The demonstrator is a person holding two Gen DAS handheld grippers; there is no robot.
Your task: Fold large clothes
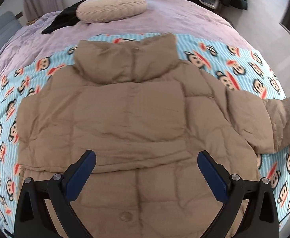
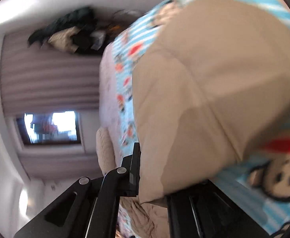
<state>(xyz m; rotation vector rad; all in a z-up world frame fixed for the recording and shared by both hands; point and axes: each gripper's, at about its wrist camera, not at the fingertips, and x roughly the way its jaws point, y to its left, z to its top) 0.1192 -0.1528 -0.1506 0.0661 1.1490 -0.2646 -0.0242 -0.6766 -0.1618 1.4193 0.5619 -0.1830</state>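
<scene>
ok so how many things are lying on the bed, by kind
tan puffer jacket: 1
monkey-print blanket: 1
round cushion: 1
black garment: 1
total: 4

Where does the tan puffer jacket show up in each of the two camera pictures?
Left wrist view: the tan puffer jacket fills the centre, spread flat, collar at the top.
Right wrist view: it fills the right half, its sleeve pinched in the right gripper.
Shared landmark: the blue striped monkey blanket beneath it.
</scene>
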